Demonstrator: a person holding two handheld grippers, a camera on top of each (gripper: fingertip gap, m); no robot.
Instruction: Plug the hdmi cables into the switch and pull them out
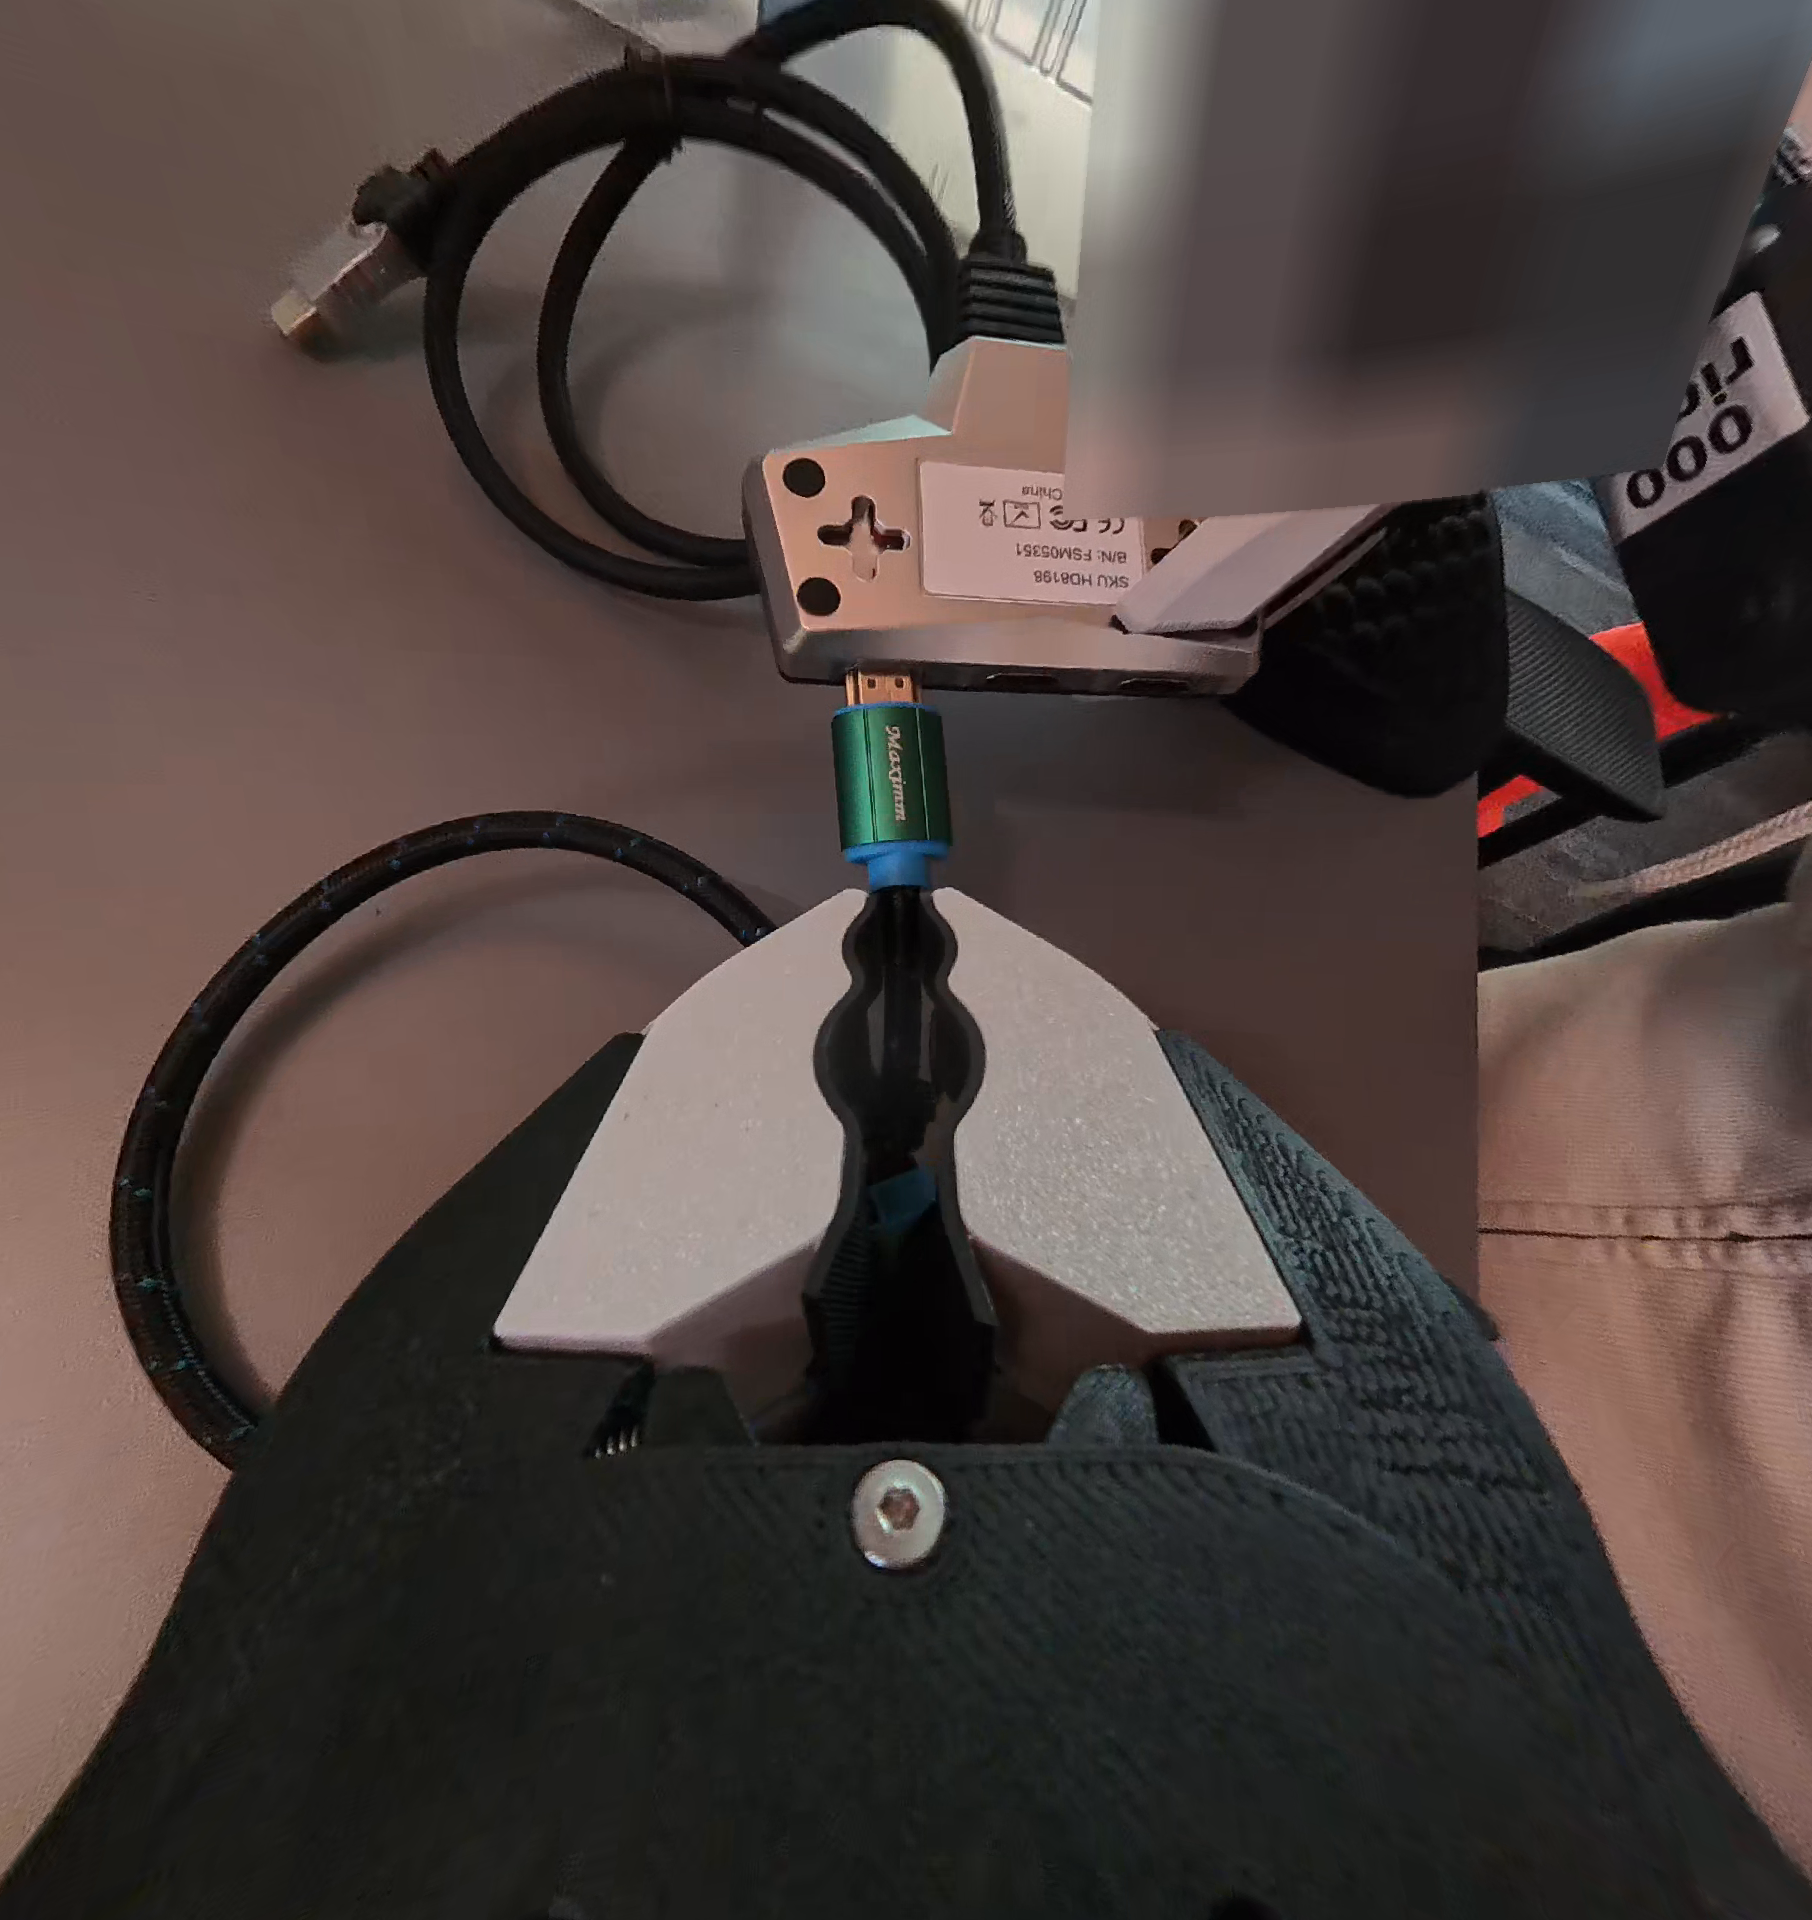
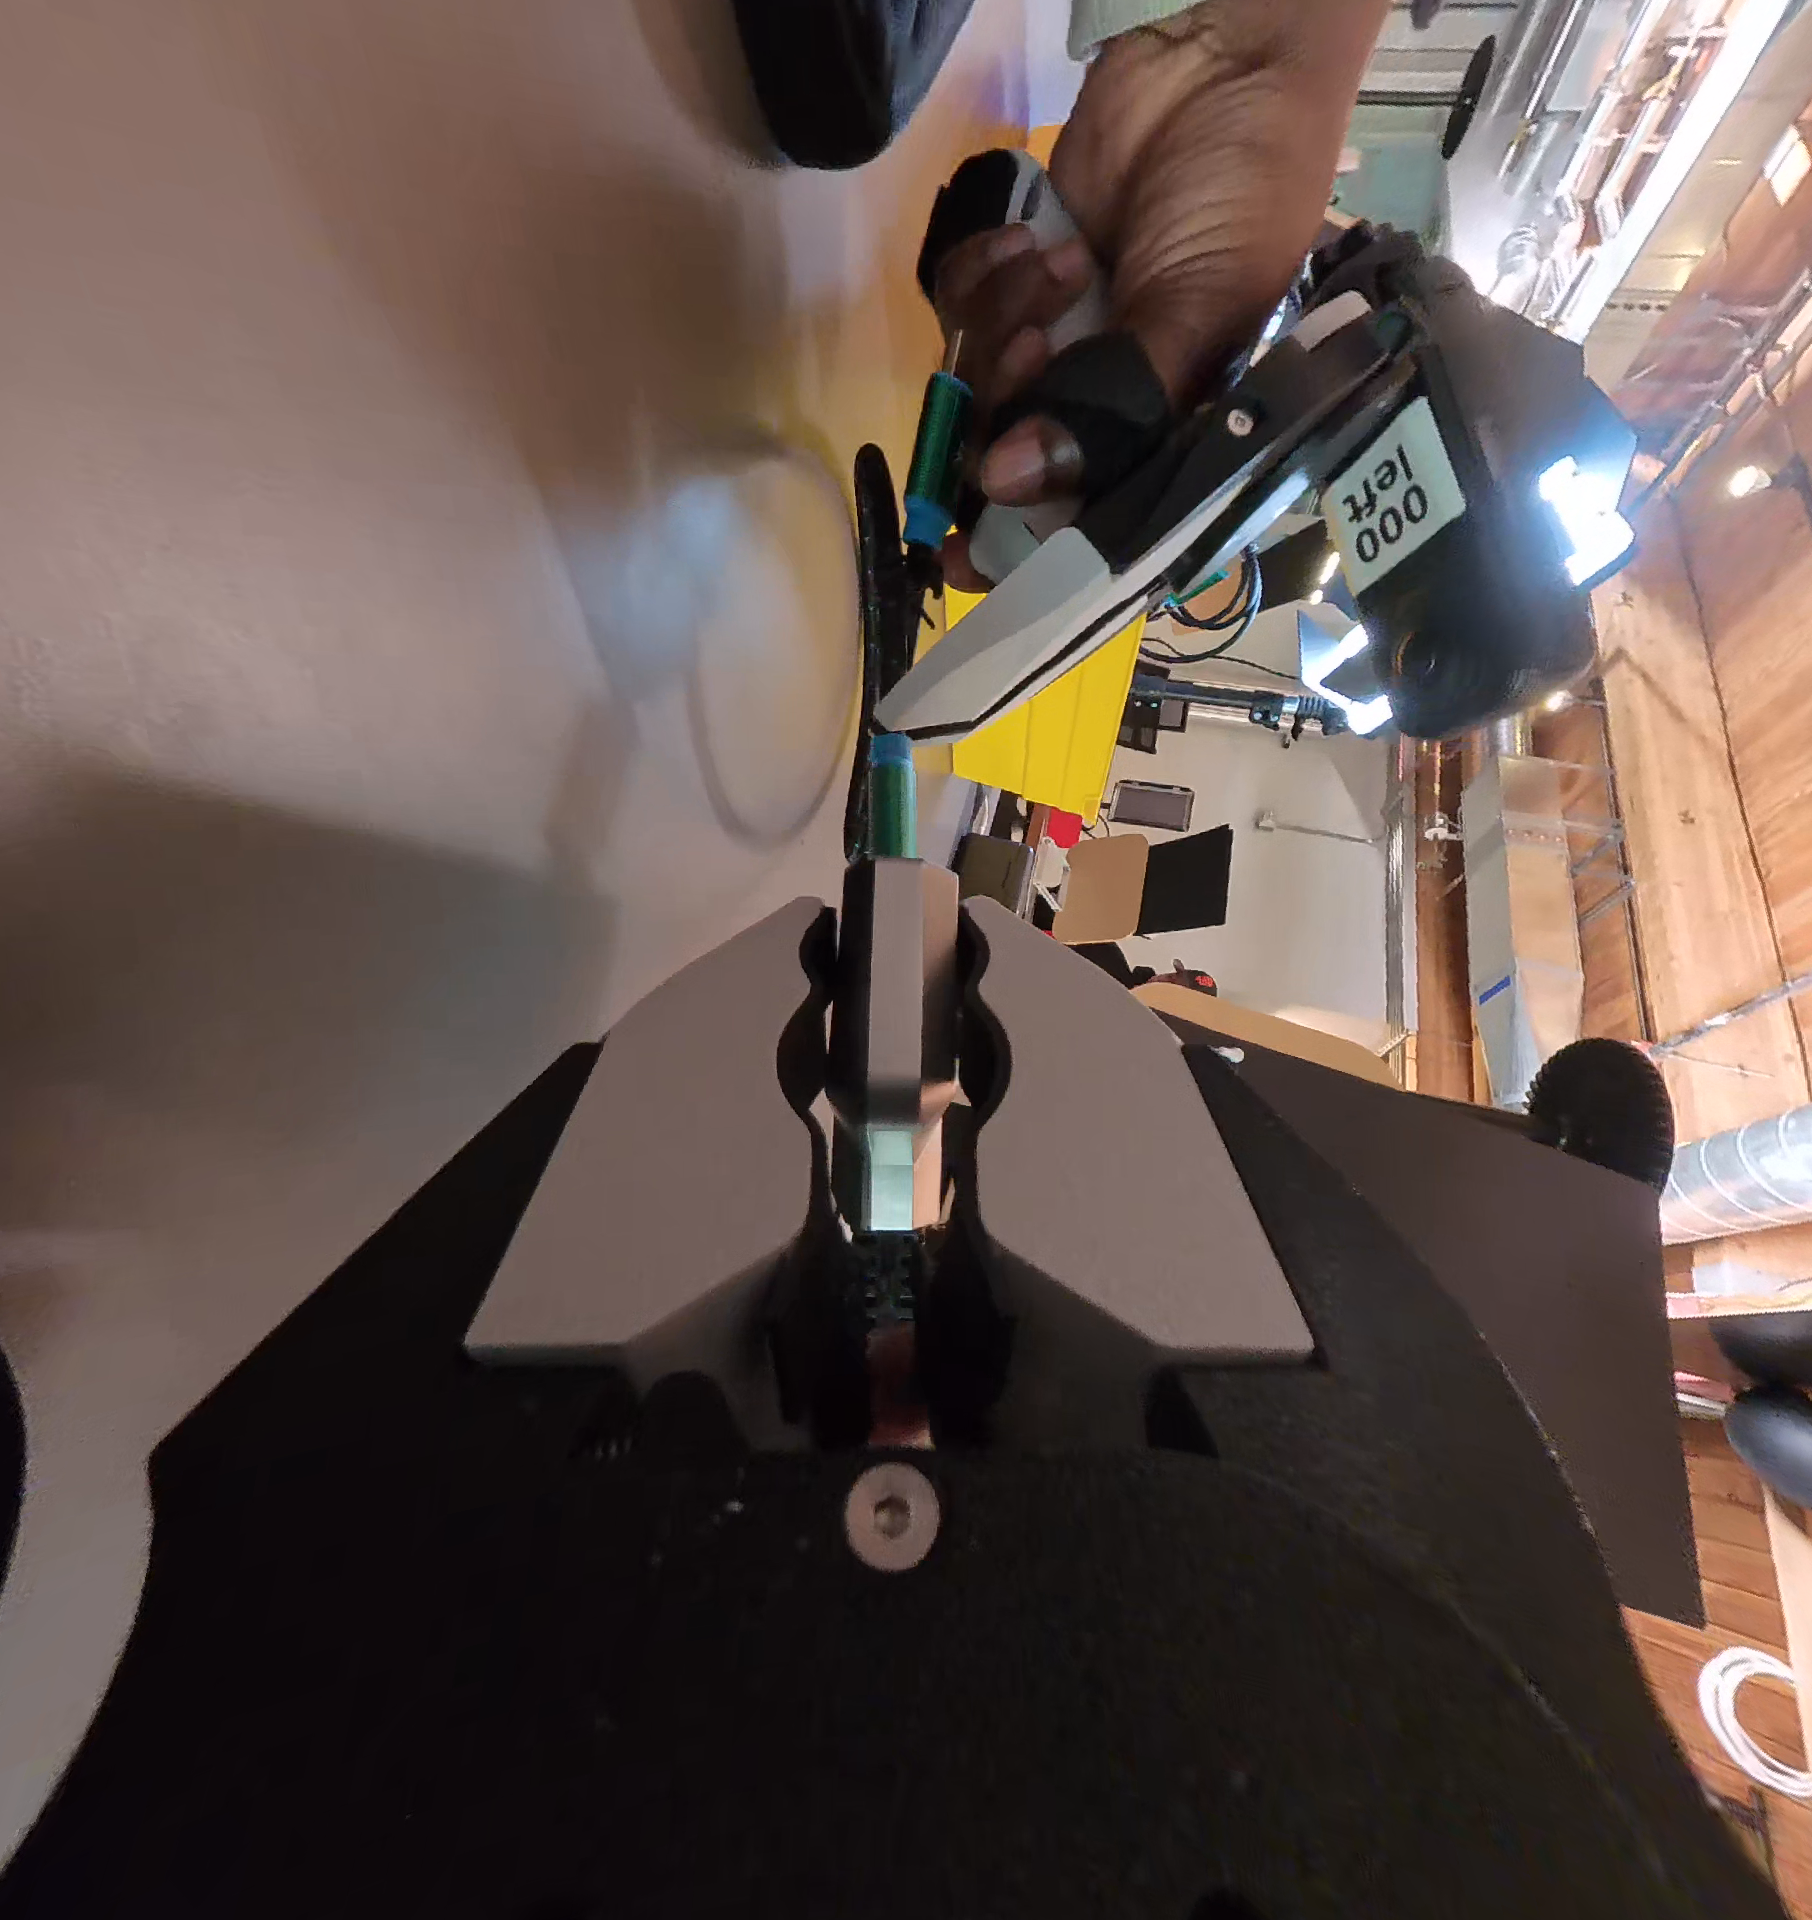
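Printed labels — on switch (image 1: 1027, 532), green plug (image 1: 887, 781), both grippers' cameras

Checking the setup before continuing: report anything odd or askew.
The switch is underside up, held in the right gripper. The green plug, whose cable the left gripper grips, sits only partly in its port, gold tip exposed.

a grey table (image 1: 206, 644) bears coiled black cables (image 1: 528, 343).

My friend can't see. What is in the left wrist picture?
The left gripper is shut on a black cable just behind its green plug, whose gold tip sits partly inside a port of the grey switch. The right gripper clamps the switch from the right, and another black cable coils on the table behind.
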